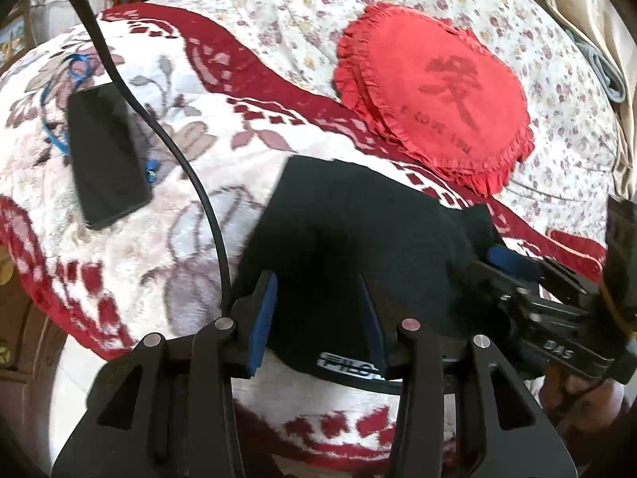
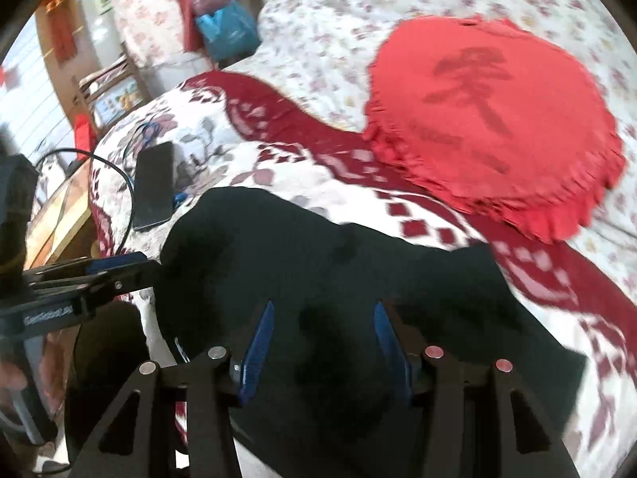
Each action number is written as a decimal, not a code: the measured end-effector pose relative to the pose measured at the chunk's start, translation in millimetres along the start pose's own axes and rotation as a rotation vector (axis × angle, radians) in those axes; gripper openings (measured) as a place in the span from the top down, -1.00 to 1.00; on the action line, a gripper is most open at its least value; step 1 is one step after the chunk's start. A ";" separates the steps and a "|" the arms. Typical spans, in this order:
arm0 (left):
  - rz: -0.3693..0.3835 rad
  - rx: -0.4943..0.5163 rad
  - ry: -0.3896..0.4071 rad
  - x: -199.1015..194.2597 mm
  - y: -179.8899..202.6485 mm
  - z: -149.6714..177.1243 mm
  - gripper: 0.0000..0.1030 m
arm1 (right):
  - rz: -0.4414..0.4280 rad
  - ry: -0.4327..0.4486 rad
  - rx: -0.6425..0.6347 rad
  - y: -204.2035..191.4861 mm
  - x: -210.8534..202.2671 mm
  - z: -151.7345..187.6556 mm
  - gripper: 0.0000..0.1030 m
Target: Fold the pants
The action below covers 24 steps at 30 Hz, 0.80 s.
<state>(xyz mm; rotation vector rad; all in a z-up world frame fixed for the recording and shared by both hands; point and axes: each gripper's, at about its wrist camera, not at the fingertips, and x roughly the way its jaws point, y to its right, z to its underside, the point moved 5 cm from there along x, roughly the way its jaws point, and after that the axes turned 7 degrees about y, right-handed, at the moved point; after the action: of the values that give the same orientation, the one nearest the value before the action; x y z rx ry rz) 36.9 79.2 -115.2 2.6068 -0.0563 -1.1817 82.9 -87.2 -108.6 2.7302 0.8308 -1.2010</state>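
Pants (image 1: 350, 239): black, folded into a compact bundle, white lettered label at the near edge. They lie on the red-and-white floral blanket (image 1: 167, 183) on the bed, at 6 o'clock in both wrist views, with the red round cushion (image 1: 438, 95) at 1 o'clock.

Your left tool (image 1: 318, 310): jaws partly apart, blue pads straddling the bundle's near edge. Cloth sits between them; whether the pads press it, cannot tell.

Your right tool (image 2: 324, 334): jaws partly apart over the black cloth, which fills the gap. Grip or no grip, cannot tell. In the left view it shows at 3 o'clock, tips at the bundle's right corner.

Count: one pair of pants, two tools, one cushion, one black phone (image 1: 105, 151) at 9 o'clock, one black cable (image 1: 159, 127) beside it.
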 end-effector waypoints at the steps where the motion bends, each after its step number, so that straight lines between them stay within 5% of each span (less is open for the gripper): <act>1: -0.008 -0.002 0.002 -0.8 -2.3 -0.1 0.21 | -0.012 -0.009 -0.009 -5.3 7.6 -2.5 0.07; 14: -0.032 -0.076 -0.009 -1.5 -30.7 4.9 0.10 | -0.072 -0.106 0.048 -15.6 80.5 -10.7 0.08; 18: 0.012 -0.148 -0.023 -5.6 -40.4 7.7 -0.09 | -0.088 -0.118 0.040 -13.5 81.2 -13.5 0.08; 24: -0.001 -0.151 -0.014 -12.1 -39.8 9.1 -0.10 | -0.073 -0.106 0.025 -15.0 73.4 -17.4 0.07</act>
<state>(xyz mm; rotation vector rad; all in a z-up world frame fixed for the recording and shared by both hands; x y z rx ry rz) 19.1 117.1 -122.6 2.4680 0.0297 -1.1577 128.0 -36.5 -145.0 2.6501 0.9160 -1.3650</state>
